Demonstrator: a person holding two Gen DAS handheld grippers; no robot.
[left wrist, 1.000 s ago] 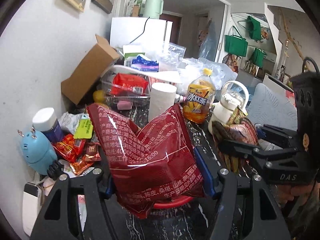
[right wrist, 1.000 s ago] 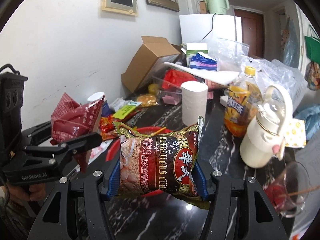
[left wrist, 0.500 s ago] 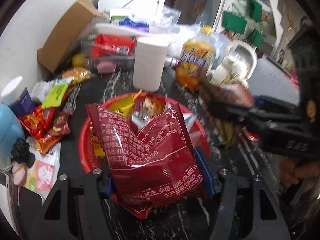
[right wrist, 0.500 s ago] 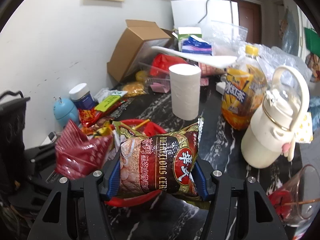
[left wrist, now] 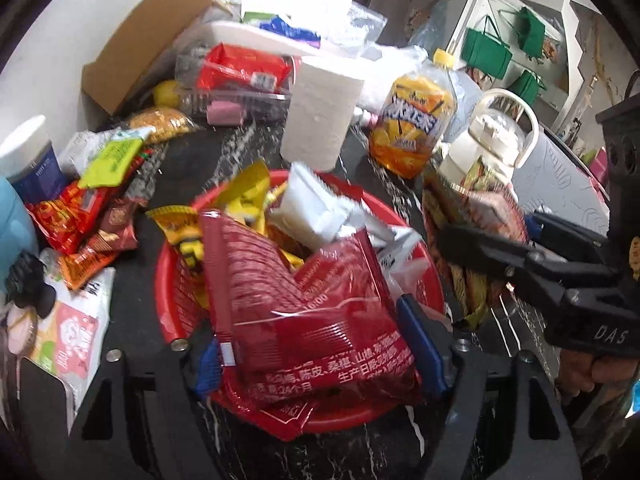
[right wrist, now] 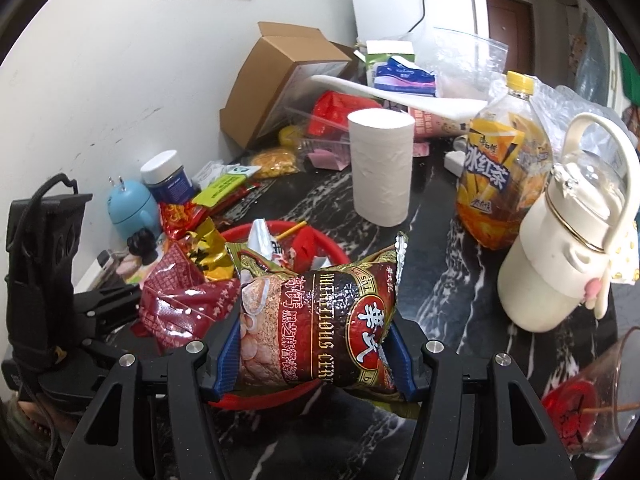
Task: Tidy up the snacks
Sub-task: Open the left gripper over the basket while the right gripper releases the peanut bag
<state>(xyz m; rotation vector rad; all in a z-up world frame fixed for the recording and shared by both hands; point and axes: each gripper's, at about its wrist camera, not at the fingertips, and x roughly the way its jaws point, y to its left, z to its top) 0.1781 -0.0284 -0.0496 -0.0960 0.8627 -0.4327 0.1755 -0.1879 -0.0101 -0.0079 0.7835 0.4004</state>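
Note:
A red basket (left wrist: 168, 280) with several snack packets in it sits on the black marble table. My left gripper (left wrist: 314, 344) hovers over the basket's near rim. Its jaws are opening, and the blurred red snack bag (left wrist: 312, 312) still lies between the blue pads (left wrist: 420, 344), slumped onto the packets below. My right gripper (right wrist: 316, 348) is shut on a brown cereal bag (right wrist: 320, 320), held just above the basket's rim (right wrist: 332, 252). In the left wrist view the right gripper (left wrist: 500, 256) with the cereal bag (left wrist: 472, 208) stands at the basket's right side.
Behind the basket stand a paper roll (left wrist: 320, 116), an iced tea bottle (left wrist: 412, 120) and a cream jug (right wrist: 560, 264). Loose snack packets (left wrist: 80, 220) lie to the left by the wall. There is a cardboard box (left wrist: 148, 36) at the back and a glass cup (right wrist: 600, 396) at the near right.
Both grippers came down over the red basket. The left jaws spread wider and the red bag sagged into the basket. The right gripper kept its grip on the cereal bag.

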